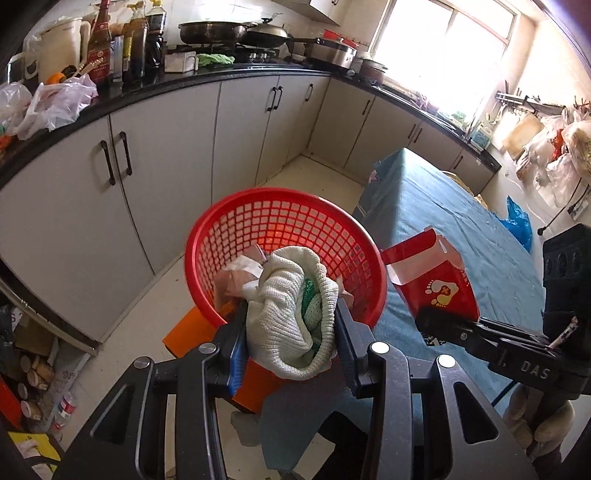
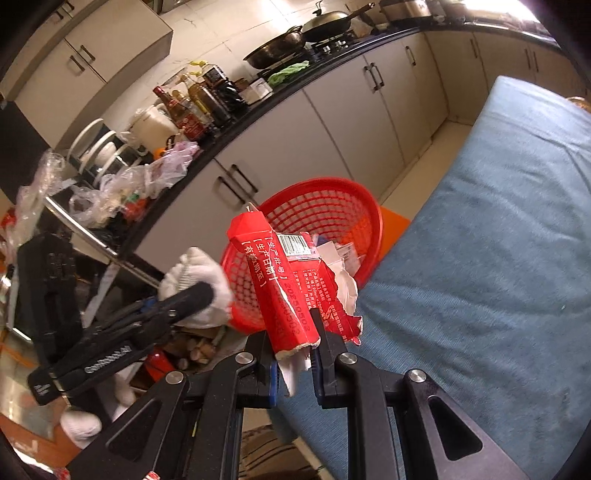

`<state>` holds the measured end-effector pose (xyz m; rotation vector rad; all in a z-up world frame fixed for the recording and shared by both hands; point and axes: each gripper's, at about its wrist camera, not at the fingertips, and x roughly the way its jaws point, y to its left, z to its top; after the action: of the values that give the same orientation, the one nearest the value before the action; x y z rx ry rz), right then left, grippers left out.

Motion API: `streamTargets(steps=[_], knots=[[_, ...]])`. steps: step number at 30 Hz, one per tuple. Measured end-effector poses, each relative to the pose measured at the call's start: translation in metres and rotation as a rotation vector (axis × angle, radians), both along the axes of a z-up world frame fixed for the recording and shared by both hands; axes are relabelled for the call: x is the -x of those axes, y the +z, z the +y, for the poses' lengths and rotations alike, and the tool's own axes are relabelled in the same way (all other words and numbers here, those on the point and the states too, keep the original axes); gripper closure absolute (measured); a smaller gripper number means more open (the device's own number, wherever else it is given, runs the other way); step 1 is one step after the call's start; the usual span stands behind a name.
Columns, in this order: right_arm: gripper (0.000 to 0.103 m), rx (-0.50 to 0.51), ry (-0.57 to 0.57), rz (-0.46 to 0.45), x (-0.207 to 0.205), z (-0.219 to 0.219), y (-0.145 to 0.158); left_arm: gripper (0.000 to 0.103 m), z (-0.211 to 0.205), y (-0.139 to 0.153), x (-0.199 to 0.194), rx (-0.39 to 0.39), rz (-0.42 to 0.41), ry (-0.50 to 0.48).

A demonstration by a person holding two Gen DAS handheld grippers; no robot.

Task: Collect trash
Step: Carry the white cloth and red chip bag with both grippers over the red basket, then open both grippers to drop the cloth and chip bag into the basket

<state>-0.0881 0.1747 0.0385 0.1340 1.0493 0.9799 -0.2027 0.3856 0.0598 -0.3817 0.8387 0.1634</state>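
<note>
Kitchen cabinets (image 1: pixel 155 177) face blue-covered table (image 1: pixel 461 229); red basket (image 1: pixel 284 221) stands between.

I find the basket (image 1: pixel 284 236) mouth open above; paper scraps (image 1: pixel 236 273) fill its bottom, desk (image 1: pixel 461 229) edge just beside.

Basket (image 1: pixel 284 254) standing between cabinet fronts (image 1: pixel 166 173) on the left and cloth-covered counter (image 1: pixel 461 236) on the right, just beside that counter's edge, atop a flat box (image 1: pixel 184 332) on the floor. Paper scraps (image 1: pixel 236 273) lying inside the basket. Knitted cloth (image 1: pixel 291 317) clamped in left claw (image 1: pixel 291 332), at the basket's near rim. Torn carton (image 2: pixel 291 291) pinched in right claw (image 2: pixel 295 347), right of the basket, over the counter's near edge. Behind, along the worktop: bottles (image 1: pixel 122 40) and kettle (image 1: pixel 62 44) left, pans (image 1: pixel 236 31) further right, plastic bags (image 1: pixel 55 101) at the left end.
</note>
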Motion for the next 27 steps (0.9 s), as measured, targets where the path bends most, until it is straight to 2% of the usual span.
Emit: streamTargets(steps=[12, 27], knots=[[0.088, -0.011, -0.037, 0.024, -0.004, -0.008, -0.003, 0.063, -0.018, -0.008, -0.007, 0.006, 0.021, -0.058], [0.088, 0.007, -0.046, 0.020, -0.015, 0.003, -0.006, 0.063, -0.003, -0.008, -0.021, -0.031, 0.024, -0.018]])
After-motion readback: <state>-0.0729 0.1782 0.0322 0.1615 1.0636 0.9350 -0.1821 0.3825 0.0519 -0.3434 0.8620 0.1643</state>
